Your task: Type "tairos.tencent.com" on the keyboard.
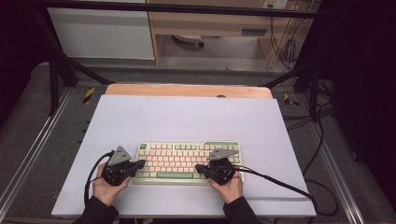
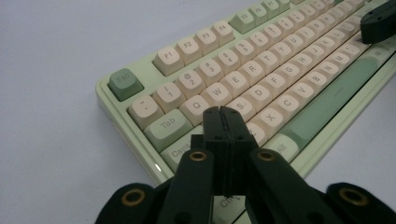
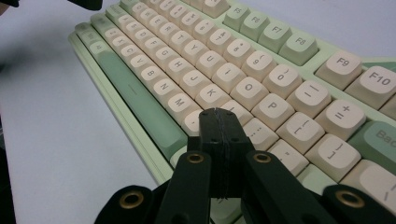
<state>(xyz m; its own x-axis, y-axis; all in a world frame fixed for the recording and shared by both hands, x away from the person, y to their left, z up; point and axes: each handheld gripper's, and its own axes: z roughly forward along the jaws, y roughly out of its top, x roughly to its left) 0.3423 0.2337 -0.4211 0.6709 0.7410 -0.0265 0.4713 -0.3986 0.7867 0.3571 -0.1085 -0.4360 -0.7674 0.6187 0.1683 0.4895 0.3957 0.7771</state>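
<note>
One keyboard (image 1: 189, 163), pale green with cream keys, lies flat near the person's edge of the white table sheet (image 1: 187, 116), and both tools are poised over it. The left gripper (image 1: 139, 164) hangs above the keyboard's left end; in the left gripper view its jaws are pressed fully together with nothing between them, the tip (image 2: 223, 113) sitting over the home row just below the Q and W keys, near Tab (image 2: 167, 125) and Caps. The right gripper (image 1: 200, 168) mirrors it at the keyboard's right half, jaws likewise closed flat on each other and empty, its tip (image 3: 217, 113) over the keys just below K, beside M and the long green space bar (image 3: 140, 105).

Judging by this pose, the work in hand is typing: closed jaws serve as single fingers, and each is lined up over a key rather than gripping anything. The next move probably calls for a short, straight dip onto one key, centred so a neighbouring key is not caught, then a lift clear.

Whether either tip touches a key now I cannot tell, since the jaws cover the keys beneath them. Which key is aimed at is also hidden. The keyboard's bottom row is partly covered by the grippers, and the person's hands (image 1: 108, 189) sit beyond the keyboard's front edge, the sleeves cut off by the frame.
</note>
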